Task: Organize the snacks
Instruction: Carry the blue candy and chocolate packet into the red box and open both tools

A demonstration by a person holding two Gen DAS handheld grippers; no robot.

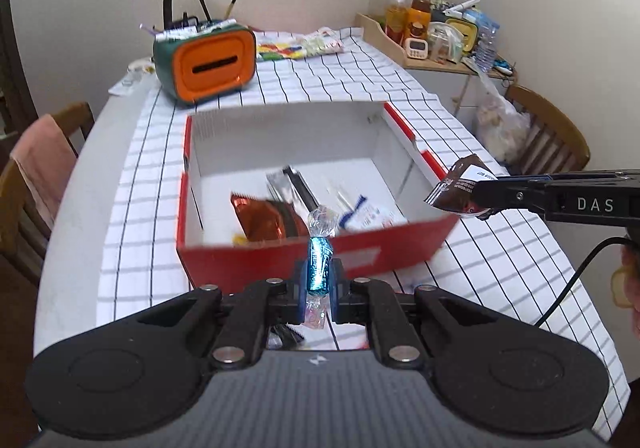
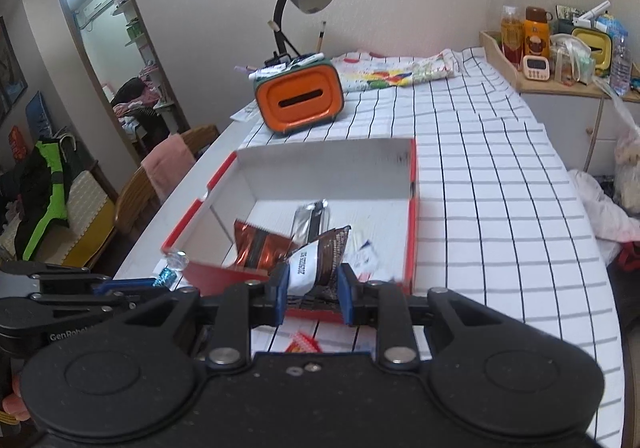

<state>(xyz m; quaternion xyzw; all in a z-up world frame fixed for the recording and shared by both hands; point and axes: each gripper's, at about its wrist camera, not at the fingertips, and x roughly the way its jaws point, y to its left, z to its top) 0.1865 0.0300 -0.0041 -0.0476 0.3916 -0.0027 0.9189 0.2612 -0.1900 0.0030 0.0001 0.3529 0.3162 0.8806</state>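
Snacks are in transit: you hold one in each gripper, just short of the shallow red cardboard box with white inner walls (image 1: 400, 244) that stands on the white grid-checked cloth (image 1: 360, 64) covering the worktop. Your left gripper (image 1: 318, 280) is clamped on a small twist-wrapped candy in shiny blue foil with clear crinkled ends (image 1: 319, 262), held upright in front of the box's near wall. Your right gripper (image 2: 312, 284) is closed on a crumpled dark brown snack packet with a white printed label (image 2: 320, 260), which hangs by the box's near right corner in the left wrist view. Inside the box lie a glossy copper-orange packet (image 1: 264, 218), a silver and black sachet (image 1: 290, 184) and a white wrapper with blue print (image 1: 366, 216). By my reading, this is the carry-to-box step. Next, bring each piece over the near wall, above bare floor of the box, and only then let go; the candy is light and may cling or roll.
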